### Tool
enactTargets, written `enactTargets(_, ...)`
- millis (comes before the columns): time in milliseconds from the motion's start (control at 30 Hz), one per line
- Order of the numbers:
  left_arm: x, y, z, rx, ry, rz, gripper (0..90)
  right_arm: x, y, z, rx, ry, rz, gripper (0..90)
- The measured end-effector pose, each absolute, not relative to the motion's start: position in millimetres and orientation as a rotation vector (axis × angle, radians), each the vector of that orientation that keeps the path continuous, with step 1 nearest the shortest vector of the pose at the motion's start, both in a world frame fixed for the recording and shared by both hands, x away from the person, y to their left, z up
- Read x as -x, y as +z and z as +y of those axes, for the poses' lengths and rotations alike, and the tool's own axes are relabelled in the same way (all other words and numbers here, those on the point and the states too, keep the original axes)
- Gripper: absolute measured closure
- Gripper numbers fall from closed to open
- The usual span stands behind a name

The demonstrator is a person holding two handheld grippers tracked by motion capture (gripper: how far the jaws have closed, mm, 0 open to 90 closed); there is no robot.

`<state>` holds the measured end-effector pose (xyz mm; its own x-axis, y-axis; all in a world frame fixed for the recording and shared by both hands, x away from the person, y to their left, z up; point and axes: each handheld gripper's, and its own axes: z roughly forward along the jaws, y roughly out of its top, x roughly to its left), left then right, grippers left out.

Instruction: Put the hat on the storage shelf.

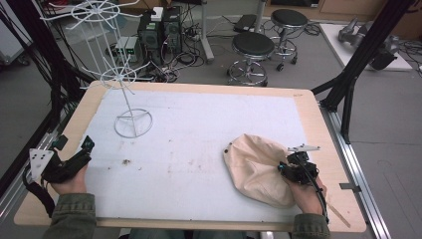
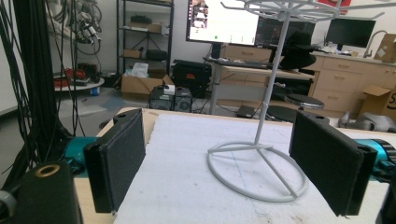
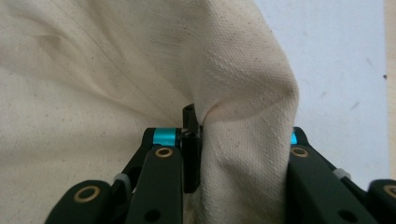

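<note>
Cloth cap [image 1: 256,167], cream-coloured and crumpled, lies on the white mat [image 1: 199,149] at the near right of the tabletop [image 1: 318,124], with a small dark eyelet showing on its left edge. The right tongs [image 1: 288,168] press into its right side. In the right gripper view the fabric [image 3: 140,70] bunches into a thick fold between the black jaws, which are clamped tight on it. The person's right hand [image 1: 304,191] holds these tongs from below, close to the near edge of the tabletop, and a black cable trails back along the sleeve.

Well apart, at the near left corner, the left tongs [image 1: 74,144] rest in the person's left hand [image 1: 69,181], jaws spread wide with nothing between them. In the left gripper view their two black pads [image 2: 123,156] frame a white wire stand [image 2: 261,158]. That stand [image 1: 130,99] rises upright from a ring base on the far left part of the mat, topped with a wheel of thin spokes.

Small brown specks mark the mat between the two hands. Beyond the tabletop, on the floor, stand two round black stools [image 1: 254,50], some computer boxes and a tangle of cables.
</note>
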<state>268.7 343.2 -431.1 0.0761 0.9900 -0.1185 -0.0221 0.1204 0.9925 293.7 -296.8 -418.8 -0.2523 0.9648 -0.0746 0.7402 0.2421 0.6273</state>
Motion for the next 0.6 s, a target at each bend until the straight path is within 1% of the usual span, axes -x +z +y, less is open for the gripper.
enactTargets(300, -270.5, -431.5, 342.3, -1.141, 1.072, 1.188, 18.8, -290.3, -418.7, -300.6, -1.558, 0.71, 2.041, 74.1)
enactTargets(600, -270.7, -431.3, 341.8, -1.138, 1.067, 1.185, 19.3, -287.3, -417.2, -305.6, -1.563, 0.762, 1.985, 76.8)
